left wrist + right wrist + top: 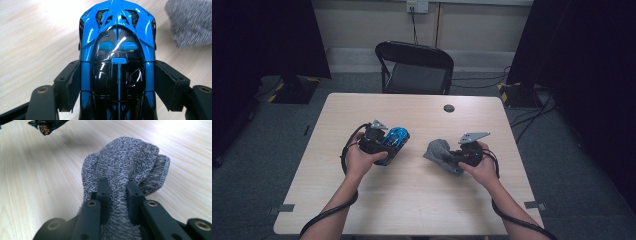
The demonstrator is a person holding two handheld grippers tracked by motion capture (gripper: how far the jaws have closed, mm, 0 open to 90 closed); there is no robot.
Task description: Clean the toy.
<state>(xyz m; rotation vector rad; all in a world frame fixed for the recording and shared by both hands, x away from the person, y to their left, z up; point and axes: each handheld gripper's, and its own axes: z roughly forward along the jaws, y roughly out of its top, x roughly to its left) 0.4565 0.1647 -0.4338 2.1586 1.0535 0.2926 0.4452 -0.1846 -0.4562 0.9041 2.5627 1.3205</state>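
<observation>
Left gripper (384,142) clamps a blue toy car (117,62), steadying it for wiping; just beside the car, right gripper (452,155) pinches a grey cloth (125,167).

Black folding chair (416,67) behind table (412,210), wall outlet (417,6) w/ cable above, dark round spot (449,108) near table's far edge.

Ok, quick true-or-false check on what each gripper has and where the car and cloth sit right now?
1. The left gripper clamps a blue and black toy car. True.
2. The right gripper is open and holds nothing. False: its jaws pinch a grey cloth.
3. The car is stacked on the cloth. False: they are apart, side by side.
4. A black folding chair stands beyond the table. True.
</observation>
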